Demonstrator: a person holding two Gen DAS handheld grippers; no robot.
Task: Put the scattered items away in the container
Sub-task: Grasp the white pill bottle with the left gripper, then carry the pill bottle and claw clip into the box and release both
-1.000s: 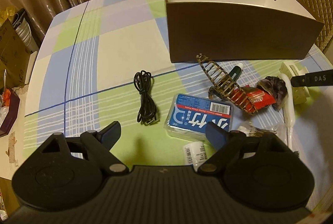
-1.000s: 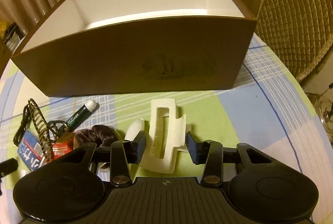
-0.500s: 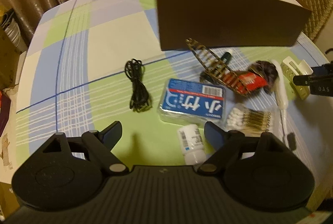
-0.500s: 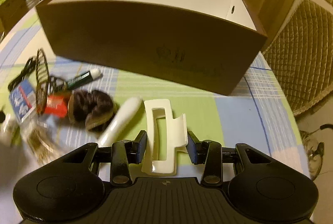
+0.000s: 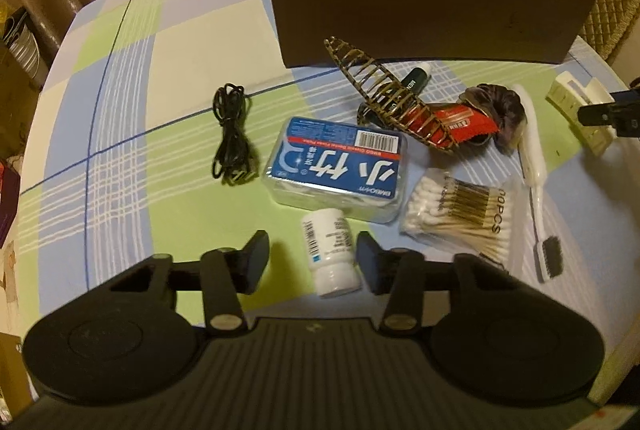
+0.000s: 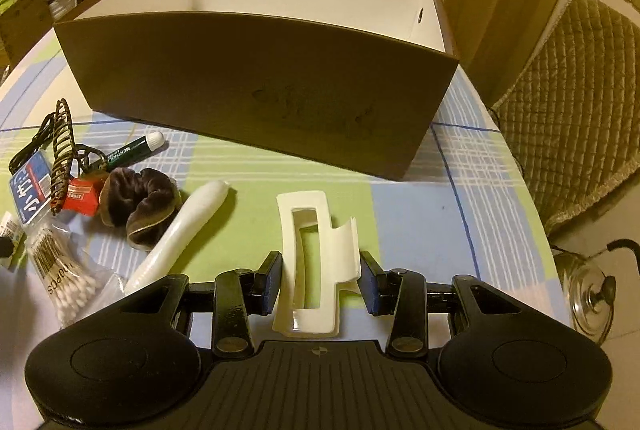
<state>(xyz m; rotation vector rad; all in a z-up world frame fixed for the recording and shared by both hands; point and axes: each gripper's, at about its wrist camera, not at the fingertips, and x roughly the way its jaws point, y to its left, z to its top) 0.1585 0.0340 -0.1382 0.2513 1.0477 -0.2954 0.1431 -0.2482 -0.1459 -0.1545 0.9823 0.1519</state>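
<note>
Barely begun, judging by the lay of things. Brown container (image 6: 256, 78) stood at the back of the worktop (image 5: 168, 42), white inside walls bare as far as visible, floor of it hidden behind the near wall.

Right tool (image 6: 320, 280) clamped on the cream hair claw clip (image 6: 316, 262), pads pressed against both its sides, clip apparently raised a little off the cloth, just short of the container's front wall. Likely first item bound for the box.

Left tool (image 5: 312, 258) spread wide, straddling the small white bottle (image 5: 330, 258) lying on its side; right pad just beside the bottle, left pad well apart, nothing gripped.

Left scattered in front of the container: black cable (image 5: 232, 142), blue-labelled plastic box (image 5: 340, 170), cotton swab pack (image 5: 460, 214), tortoiseshell hair clip (image 5: 392, 110), green tube (image 6: 132, 150), red packet (image 6: 82, 194), dark scrunchie (image 6: 138, 204), white-handled brush (image 5: 534, 166).

Nearly everything yet to be moved; none seen inside so far.
</note>
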